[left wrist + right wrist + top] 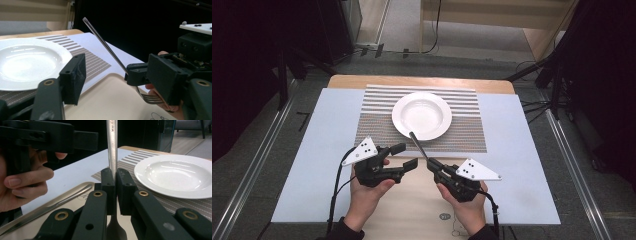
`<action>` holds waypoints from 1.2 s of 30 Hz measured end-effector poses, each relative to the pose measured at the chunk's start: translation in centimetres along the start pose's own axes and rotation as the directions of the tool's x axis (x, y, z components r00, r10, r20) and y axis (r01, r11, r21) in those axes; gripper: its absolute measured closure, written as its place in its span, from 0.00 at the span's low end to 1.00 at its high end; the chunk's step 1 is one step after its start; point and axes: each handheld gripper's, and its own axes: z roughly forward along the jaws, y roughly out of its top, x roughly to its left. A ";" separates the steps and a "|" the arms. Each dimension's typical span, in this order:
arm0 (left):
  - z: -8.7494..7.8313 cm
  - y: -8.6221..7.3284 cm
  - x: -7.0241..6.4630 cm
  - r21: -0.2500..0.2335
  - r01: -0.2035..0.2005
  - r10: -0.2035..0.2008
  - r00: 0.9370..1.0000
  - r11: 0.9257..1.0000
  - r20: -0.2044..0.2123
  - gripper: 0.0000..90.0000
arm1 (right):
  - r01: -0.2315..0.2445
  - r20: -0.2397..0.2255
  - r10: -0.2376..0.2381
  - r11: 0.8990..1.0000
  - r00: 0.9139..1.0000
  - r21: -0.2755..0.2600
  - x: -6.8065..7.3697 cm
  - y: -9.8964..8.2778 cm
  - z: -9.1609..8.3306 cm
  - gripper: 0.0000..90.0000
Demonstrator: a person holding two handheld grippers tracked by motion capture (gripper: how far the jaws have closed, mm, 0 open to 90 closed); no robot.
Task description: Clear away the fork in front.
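The right gripper (431, 163) is clenched on the neck of a fork (112, 150), whose handle is angled up toward the white plate (422, 115) while its tines point down over the tan tray (412, 200). The left gripper (405, 156) is held beside it, jaws apart and gripping nothing. A knife (47, 206) is seen lying on the tray, and the plate is set on a striped placemat (372, 120).

Left gripper (407, 155) sits low with jaws apart and nothing between them, pointing right. Right gripper (432, 164) is clamped tight, angled up-left, both hands near each other.
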 end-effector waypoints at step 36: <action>-1.7 -0.2 1.6 0.005 0.108 -0.108 0.990 0.994 0.088 0.97 | 0.125 0.018 -0.125 0.992 0.992 0.025 1.0 -0.4 0.9 0.36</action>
